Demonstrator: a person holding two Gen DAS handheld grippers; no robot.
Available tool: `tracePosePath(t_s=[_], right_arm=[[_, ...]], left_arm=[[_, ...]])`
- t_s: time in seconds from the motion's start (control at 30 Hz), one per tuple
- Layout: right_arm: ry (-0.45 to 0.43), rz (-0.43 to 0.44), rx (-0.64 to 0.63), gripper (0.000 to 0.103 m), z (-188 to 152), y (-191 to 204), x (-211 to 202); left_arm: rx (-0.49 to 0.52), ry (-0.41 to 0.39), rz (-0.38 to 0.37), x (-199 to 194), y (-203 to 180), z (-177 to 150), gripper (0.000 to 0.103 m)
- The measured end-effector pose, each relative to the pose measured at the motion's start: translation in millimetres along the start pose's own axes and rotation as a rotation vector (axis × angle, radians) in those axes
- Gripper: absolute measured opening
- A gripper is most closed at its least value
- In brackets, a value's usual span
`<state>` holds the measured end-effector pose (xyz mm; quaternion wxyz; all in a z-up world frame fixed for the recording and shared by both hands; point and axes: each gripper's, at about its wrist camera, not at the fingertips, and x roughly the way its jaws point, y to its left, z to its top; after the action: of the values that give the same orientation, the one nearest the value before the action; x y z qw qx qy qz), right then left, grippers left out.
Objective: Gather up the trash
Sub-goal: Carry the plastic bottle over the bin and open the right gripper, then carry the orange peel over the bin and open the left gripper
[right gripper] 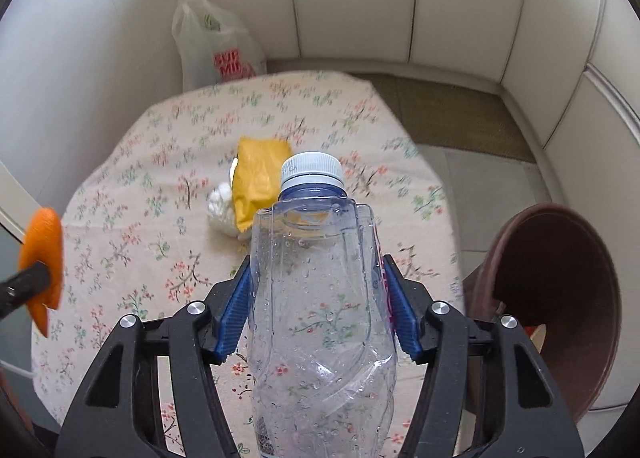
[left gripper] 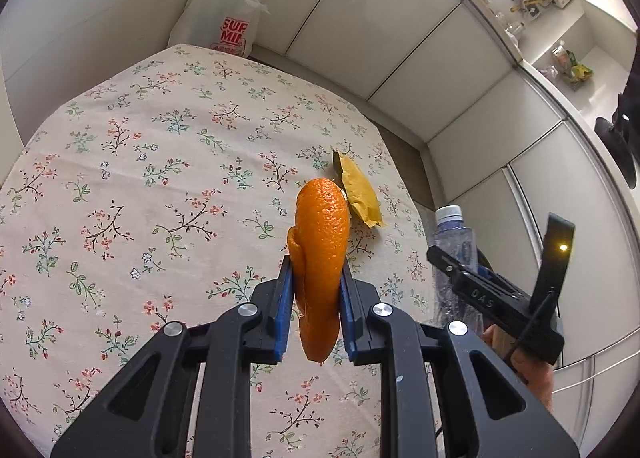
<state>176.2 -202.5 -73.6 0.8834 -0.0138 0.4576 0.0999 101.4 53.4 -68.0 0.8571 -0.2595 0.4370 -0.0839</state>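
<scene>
Gripping orange peel [left gripper: 320, 258] in my left gripper [left gripper: 316, 310] and the bottle [right gripper: 320, 298] in my right gripper [right gripper: 318, 310], both lifted clear, probably for the bag [right gripper: 212, 46] upper left.

An orange peel [left gripper: 320, 258], curled and upright, hangs above the tablecloth [left gripper: 140, 178]. A clear capped bottle [right gripper: 320, 290], dented and wet inside, is over the cloth's near edge. A yellow wrapper [right gripper: 260, 182] and white tissue [right gripper: 222, 210] lie mid-cloth.
</scene>
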Motion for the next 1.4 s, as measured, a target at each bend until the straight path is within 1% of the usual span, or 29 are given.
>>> tracePosePath(t_s=[0.13, 0.33, 0.47, 0.53, 0.57, 0.6, 0.63, 0.7, 0.77, 0.87, 1.0, 1.1, 1.17, 1.27, 1.4], right_arm=[[-0.085, -0.029, 0.042, 0.059, 5, -20, -31], [-0.221, -0.151, 0.141, 0.059, 3, -63, -66], [-0.293, -0.286, 0.216, 0.059, -5, -91, -75], [-0.327, -0.381, 0.249, 0.06, -10, -102, -77], [-0.339, -0.41, 0.26, 0.06, -13, -106, -77], [-0.355, -0.451, 0.273, 0.063, -15, -111, -77], [-0.365, -0.489, 0.278, 0.075, -16, -114, -78], [-0.4, -0.563, 0.291, 0.089, -19, -120, -83], [-0.433, -0.608, 0.299, 0.09, -21, -122, -91], [-0.464, -0.639, 0.325, 0.096, -22, -131, -104], [-0.487, -0.688, 0.351, 0.096, -24, -139, -124], [-0.509, -0.712, 0.396, 0.096, -31, -154, -144], [-0.515, -0.722, 0.438, 0.096, -36, -166, -157], [-0.499, -0.723, 0.519, 0.096, -45, -186, -170], [-0.45, -0.7, 0.611, 0.096, -54, -218, -179]], left_arm=[[0.01, 0.002, -0.001, 5, -8, -2, 0.021], [0.034, 0.014, -0.009, 14, -22, -8, 0.021], [0.056, 0.026, -0.014, 23, -32, -13, 0.021], [0.068, 0.031, -0.013, 27, -36, -15, 0.021], [0.076, 0.033, -0.013, 30, -39, -17, 0.021], [0.081, 0.035, -0.013, 31, -41, -18, 0.021], [0.088, 0.038, -0.015, 34, -44, -19, 0.021], [0.1, 0.042, -0.019, 38, -50, -22, 0.021], [0.111, 0.048, -0.029, 42, -56, -24, 0.021], [0.127, 0.055, -0.046, 49, -70, -28, 0.021], [0.167, 0.045, -0.07, 56, -96, -30, 0.021], [0.191, 0.04, -0.094, 62, -119, -31, 0.021], [0.18, 0.039, -0.134, 69, -137, -29, 0.021], [0.187, 0.043, -0.186, 80, -171, -27, 0.021], [0.247, 0.044, -0.221, 91, -221, -29, 0.021]])
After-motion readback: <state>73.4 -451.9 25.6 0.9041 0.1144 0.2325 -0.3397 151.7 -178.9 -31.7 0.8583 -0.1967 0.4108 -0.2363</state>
